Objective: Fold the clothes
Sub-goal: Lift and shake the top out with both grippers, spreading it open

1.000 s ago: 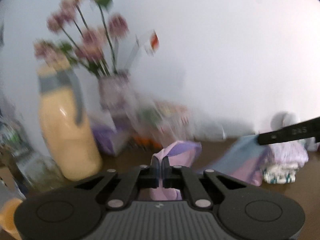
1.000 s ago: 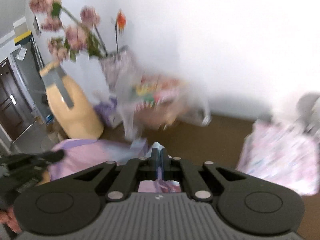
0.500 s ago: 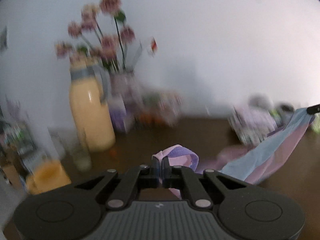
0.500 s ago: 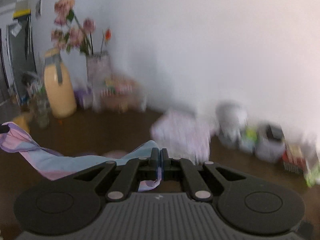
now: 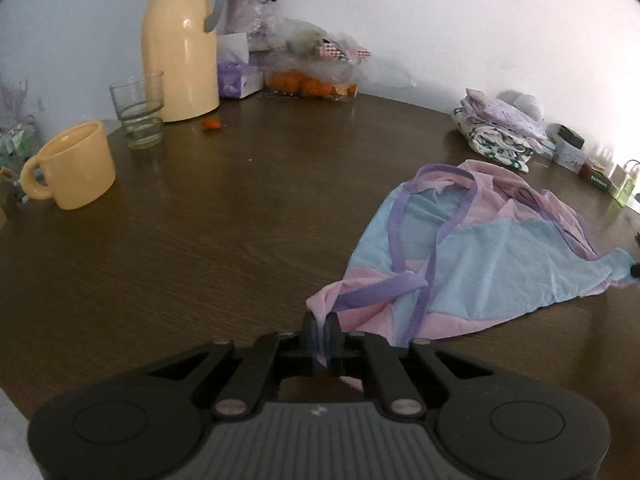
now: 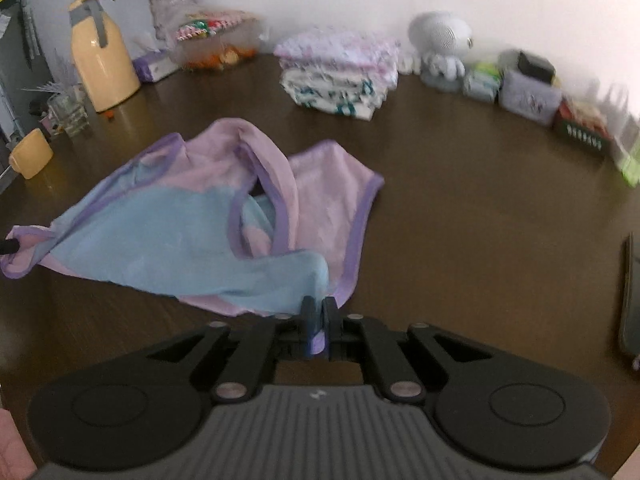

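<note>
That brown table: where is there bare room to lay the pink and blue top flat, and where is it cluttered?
The widest bare stretch of table lies between the yellow mug and the pink and blue top. Another bare patch runs right of the top, before the folded stack and toward the dark flat object. The wall edge is crowded: thermos, glass, orange fruit bag, boxes.

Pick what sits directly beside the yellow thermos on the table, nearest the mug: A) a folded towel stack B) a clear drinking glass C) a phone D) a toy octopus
B: in the left wrist view the clear glass stands right next to the yellow thermos, between it and the mug.
</note>
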{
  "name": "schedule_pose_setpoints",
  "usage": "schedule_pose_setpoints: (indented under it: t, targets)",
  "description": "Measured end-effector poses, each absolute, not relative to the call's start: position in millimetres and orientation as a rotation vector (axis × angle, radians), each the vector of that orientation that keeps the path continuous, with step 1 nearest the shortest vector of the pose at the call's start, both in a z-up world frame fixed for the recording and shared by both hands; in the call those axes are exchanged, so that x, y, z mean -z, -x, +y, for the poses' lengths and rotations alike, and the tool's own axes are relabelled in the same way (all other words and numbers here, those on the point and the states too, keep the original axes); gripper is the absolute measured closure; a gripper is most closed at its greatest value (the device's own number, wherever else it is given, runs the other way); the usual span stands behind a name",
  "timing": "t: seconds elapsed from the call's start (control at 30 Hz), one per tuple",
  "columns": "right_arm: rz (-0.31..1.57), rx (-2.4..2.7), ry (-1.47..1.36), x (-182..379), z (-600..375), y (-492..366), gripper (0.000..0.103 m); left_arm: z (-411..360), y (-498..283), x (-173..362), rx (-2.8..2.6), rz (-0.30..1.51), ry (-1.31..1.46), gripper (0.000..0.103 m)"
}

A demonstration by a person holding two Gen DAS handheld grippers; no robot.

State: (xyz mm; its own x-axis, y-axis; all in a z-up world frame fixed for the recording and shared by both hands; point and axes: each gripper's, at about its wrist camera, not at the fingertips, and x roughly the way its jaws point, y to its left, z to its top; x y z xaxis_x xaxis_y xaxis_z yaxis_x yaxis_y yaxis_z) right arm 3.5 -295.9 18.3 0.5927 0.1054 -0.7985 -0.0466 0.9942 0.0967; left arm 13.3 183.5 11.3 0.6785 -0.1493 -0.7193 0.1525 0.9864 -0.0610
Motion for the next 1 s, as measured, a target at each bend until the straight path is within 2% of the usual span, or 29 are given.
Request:
schedule_pose_setpoints:
  t: [0.03,0.07,0.1,0.17,0.3,0.47,0.57,0.63,0.77,0.8,0.83,1.0]
  targets:
    - [0.94,-0.076,-0.077,-17,-298,-3,0.071,184,-14,-15,0.158,0.804,-0.009,0.077]
    - [0.939,-0.066,-0.082,-18,-302,-1,0.059,184,-12,-19,0.146,0.788,-0.015,0.061]
    - [0.921,-0.061,-0.086,-23,-304,1,0.051,184,-12,-25,0.138,0.765,-0.024,0.05]
    - [0.887,-0.061,-0.095,-32,-307,2,0.051,181,-13,-38,0.147,0.727,-0.038,0.045]
    - [0.853,-0.155,-0.108,-42,-295,-14,0.051,157,-31,-48,0.262,0.723,-0.047,0.045]
    - [0.87,-0.148,-0.064,-28,-274,-56,0.051,105,-66,-31,0.377,0.781,-0.102,0.045]
    - [0.894,-0.156,-0.138,-14,-282,-78,0.051,81,-90,-17,0.395,0.81,-0.117,0.047]
    - [0.903,-0.22,-0.175,-7,-278,-85,0.051,67,-105,-9,0.406,0.827,-0.123,0.05]
    - [0.928,-0.294,-0.143,4,-255,-98,0.051,52,-126,5,0.441,0.865,-0.129,0.066]
    - [0.938,-0.296,-0.141,7,-253,-101,0.053,49,-130,7,0.453,0.875,-0.13,0.073]
    - [0.947,-0.299,-0.14,10,-251,-104,0.055,47,-134,10,0.466,0.884,-0.13,0.076]
    - [0.964,-0.331,-0.163,17,-251,-110,0.062,45,-139,17,0.483,0.905,-0.147,0.077]
